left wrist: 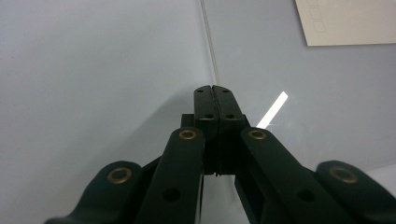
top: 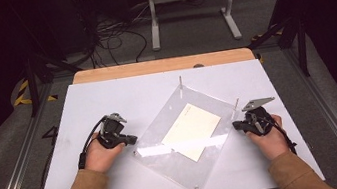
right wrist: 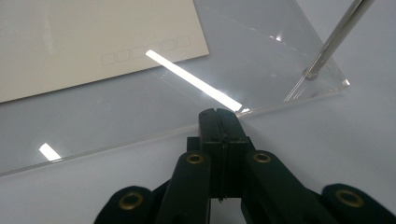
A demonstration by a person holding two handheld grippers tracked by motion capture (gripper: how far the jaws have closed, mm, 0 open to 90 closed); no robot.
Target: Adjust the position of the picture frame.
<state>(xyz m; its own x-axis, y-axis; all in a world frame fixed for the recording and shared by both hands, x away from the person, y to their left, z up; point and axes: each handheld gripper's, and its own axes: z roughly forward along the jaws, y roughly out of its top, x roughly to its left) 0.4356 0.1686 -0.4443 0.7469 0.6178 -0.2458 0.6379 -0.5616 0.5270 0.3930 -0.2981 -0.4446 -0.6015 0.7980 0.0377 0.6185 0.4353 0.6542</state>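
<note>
gripper (right wrist: 223, 115) closed, perhaps touching acrylic sheet (right wrist: 261, 42)

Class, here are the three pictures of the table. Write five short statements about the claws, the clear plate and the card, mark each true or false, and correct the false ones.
1. The left claw is shut. True.
2. The right claw grips the cream card. False: it is shut on nothing, at the edge of the clear plate.
3. The card lies within the plate's outline. True.
4. The plate sits square to the white table. False: it is turned like a diamond.
5. A thin post stands at the plate's corner. True.
</note>
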